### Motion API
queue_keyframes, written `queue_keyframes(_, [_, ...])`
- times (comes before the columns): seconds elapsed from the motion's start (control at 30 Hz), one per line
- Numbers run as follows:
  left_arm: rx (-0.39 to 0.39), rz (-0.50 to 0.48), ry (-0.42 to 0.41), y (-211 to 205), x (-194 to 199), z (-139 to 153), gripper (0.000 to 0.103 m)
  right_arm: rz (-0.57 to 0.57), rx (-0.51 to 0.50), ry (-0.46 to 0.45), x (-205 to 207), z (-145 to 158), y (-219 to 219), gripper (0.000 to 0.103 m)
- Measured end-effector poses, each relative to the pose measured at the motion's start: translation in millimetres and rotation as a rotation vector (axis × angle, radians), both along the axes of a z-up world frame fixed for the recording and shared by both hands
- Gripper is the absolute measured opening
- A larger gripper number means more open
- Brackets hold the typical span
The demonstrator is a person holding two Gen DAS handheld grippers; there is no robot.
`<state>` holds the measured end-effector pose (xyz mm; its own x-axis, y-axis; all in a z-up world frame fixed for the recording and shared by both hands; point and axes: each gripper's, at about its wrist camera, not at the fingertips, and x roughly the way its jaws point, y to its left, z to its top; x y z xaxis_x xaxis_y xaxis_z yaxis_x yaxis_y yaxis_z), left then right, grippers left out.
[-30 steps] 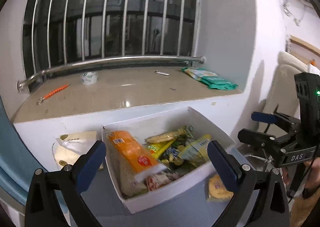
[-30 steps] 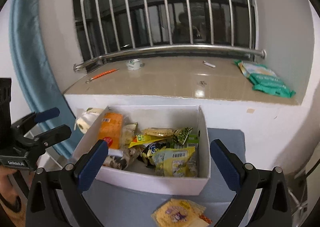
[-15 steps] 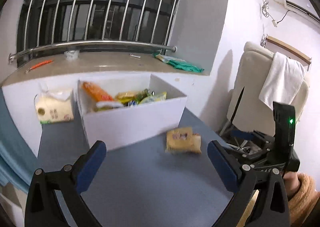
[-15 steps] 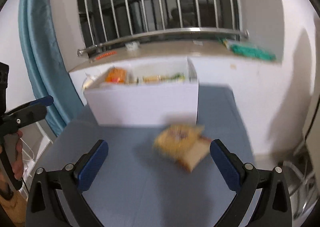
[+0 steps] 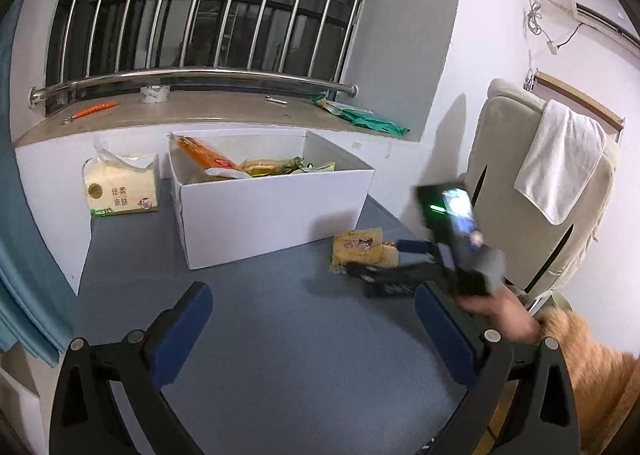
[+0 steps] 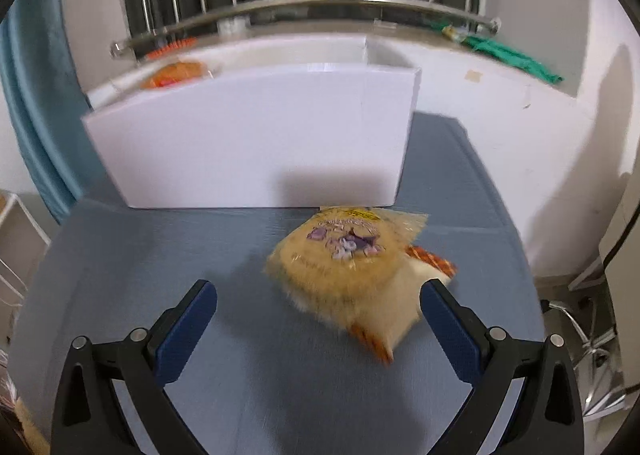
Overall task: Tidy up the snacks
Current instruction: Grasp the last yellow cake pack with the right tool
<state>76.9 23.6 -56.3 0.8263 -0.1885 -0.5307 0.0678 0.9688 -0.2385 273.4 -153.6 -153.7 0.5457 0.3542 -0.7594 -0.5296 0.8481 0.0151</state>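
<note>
One yellow snack packet lies beside white box.

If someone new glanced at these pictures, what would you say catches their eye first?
Probably the yellow snack packet lying alone on the grey table, just in front of the open right gripper. Behind it stands the white box already filled with snacks, with a tissue pack to its left against the wall.
</note>
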Motion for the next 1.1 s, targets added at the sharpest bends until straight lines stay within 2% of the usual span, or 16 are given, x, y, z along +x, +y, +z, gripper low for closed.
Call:
queue_keyframes(0.17, [0.001, 0.014, 0.018, 5, -6, -7, 0.103, -0.026, -0.128, 0.012, 34, -21, 22, 0.103])
queue_keyframes(0.2, [-0.001, 0.020, 0.023, 7, -7, -9, 0.103, -0.030, -0.130, 0.015, 37, -22, 23, 0.103])
queue_keyframes(0.3, [-0.005, 0.029, 0.043, 10, -5, -14, 0.103, -0.017, -0.147, 0.016, 39, -24, 26, 0.090])
queue_keyframes(0.37, [-0.007, 0.033, 0.054, 9, -3, -16, 0.103, 0.003, -0.115, 0.024, 36, -20, 24, 0.083])
queue_keyframes(0.47, [-0.002, 0.017, 0.058, 5, 1, -18, 0.103, 0.024, -0.099, 0.007, 26, -12, 19, 0.083])
queue_keyframes(0.6, [0.012, -0.021, 0.079, -8, 16, -23, 0.103, 0.036, -0.033, -0.015, 9, 10, -2, 0.082])
queue_keyframes(0.73, [0.051, -0.093, 0.105, -32, 40, -32, 0.103, 0.015, 0.085, -0.041, -15, 43, -43, 0.082])
queue_keyframes(0.93, [0.106, -0.209, 0.156, -84, 102, -48, 0.103, -0.061, 0.235, -0.107, -61, 86, -104, 0.082])
queue_keyframes(1.1, [0.134, -0.243, 0.218, -120, 155, -65, 0.103, -0.137, 0.324, -0.143, -89, 97, -152, 0.082])
